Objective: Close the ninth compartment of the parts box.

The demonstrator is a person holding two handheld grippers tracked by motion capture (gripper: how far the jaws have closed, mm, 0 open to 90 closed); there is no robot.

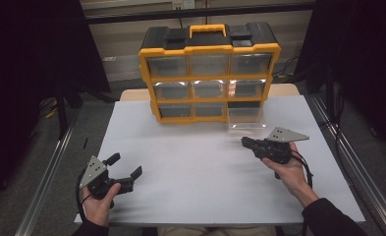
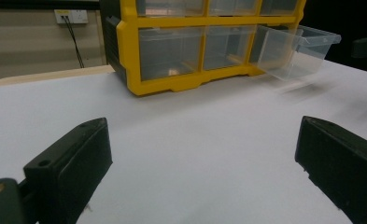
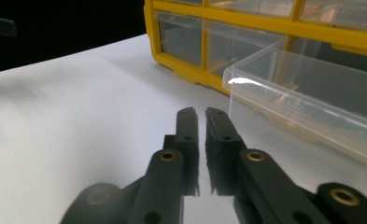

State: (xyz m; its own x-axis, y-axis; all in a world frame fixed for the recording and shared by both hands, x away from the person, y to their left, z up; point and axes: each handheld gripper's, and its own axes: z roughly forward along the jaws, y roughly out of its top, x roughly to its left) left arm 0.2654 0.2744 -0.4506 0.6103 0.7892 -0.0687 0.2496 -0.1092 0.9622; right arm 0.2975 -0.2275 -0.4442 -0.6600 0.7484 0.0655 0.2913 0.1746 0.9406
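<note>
Sitting pulled out of the bottom-right slot of the yellow-and-black plastic drawer organiser (image 1: 209,73), a clear plastic drawer (image 1: 246,117) rests on the white tabletop (image 1: 190,167) in the high view, so the opening step looks done; whatever is to go in or come out of it, and pushing it home, appear left to do. The right gripper (image 1: 244,141) lies just short of that drawer, jaws together and empty, while the left gripper (image 1: 126,164) stands wide open and well apart at the near-left corner.

From the left gripper view, two black jaws frame bare tabletop, with the organiser (image 2: 190,46) and the protruding drawer (image 2: 295,49) beyond; the upper rows are cut off.

Along the right gripper view, the right gripper (image 3: 200,114) shows its jaws nearly touching with nothing between them, the drawer's (image 3: 307,100) rim just beside the tips. Glare and clear plastic make it hard to tell whether the drawer holds anything
</note>
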